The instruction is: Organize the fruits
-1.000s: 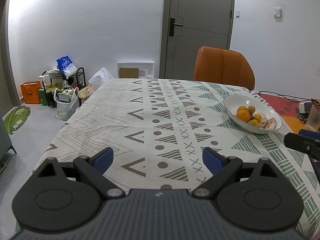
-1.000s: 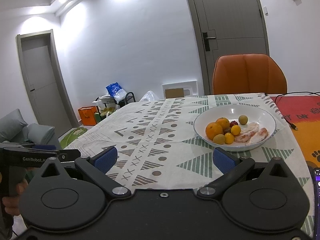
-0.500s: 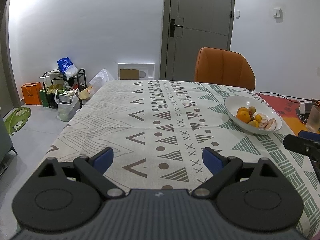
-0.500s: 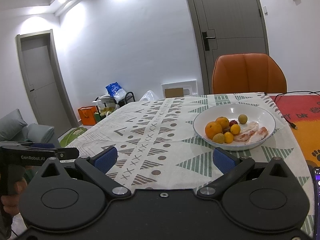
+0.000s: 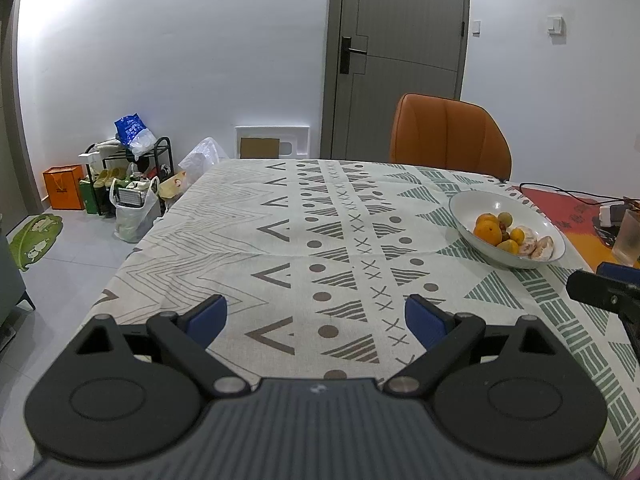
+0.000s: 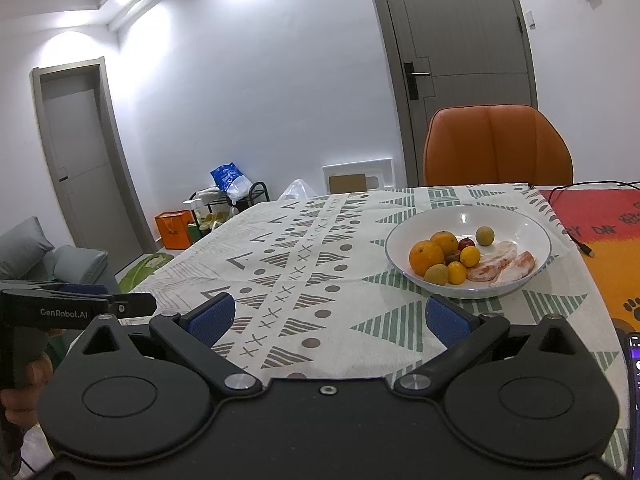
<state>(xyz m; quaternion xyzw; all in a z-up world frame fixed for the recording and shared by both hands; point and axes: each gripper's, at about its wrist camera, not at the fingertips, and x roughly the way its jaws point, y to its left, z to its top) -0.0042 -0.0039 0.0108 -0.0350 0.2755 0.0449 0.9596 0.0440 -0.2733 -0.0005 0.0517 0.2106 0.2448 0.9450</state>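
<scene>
A: Which step is this?

B: The start, I'd judge. Nothing is gripped. The left gripper (image 5: 316, 316) hangs over the bare patterned surface (image 5: 280, 216) with its jaws spread wide and empty. The right gripper (image 6: 328, 314) is the same, jaws released, nothing between them.

A: And the fruit?

B: All in the white bowl (image 6: 532, 224): two oranges (image 6: 426, 257), some small yellow and green fruits, a dark red one, and peeled segments (image 6: 500, 266) at the bowl's right side. The bowl sits ahead of the right jaws and a little to their right, near but not touching. From the left view the bowl (image 5: 472, 204) lies well off to the right, far from those jaws.

A: So the next move?

B: Likely the right gripper goes forward and down over the rim to one fruit. The pieces lie touching each other, so the jaws would need to straddle a single one without nudging its neighbours.
</scene>
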